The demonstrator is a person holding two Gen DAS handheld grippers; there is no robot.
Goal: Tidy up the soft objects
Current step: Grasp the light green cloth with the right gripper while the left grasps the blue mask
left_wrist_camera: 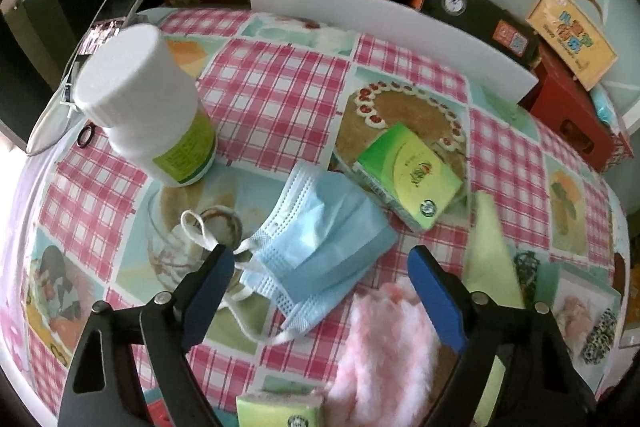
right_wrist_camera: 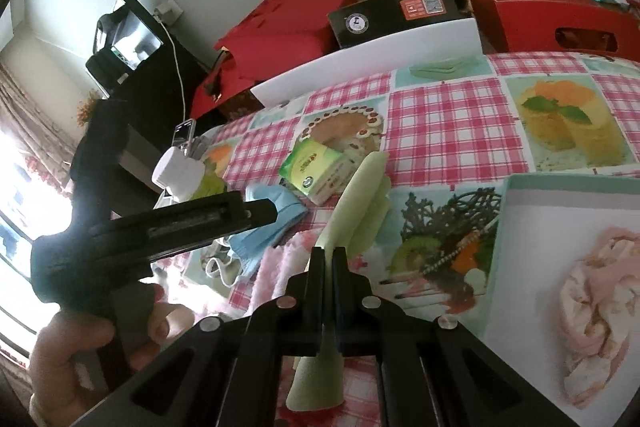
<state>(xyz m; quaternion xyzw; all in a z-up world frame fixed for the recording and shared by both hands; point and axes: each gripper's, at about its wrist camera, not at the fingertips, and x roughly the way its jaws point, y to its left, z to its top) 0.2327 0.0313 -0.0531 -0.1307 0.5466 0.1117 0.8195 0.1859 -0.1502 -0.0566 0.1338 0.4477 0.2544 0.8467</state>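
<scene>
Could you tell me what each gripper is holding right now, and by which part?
The right gripper pinches the pale green cloth near its lower end. The left gripper is open above the blue face mask, holding nothing.

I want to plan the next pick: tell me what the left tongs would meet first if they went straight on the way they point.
Most likely the blue face mask, which lies on the tablecloth between the open left tongs. Depth is hard to judge here.

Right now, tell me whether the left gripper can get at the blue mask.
Probably yes. The left gripper stands open right over the blue mask, nothing lying on it; the pink fluffy cloth sits beside it.
</scene>
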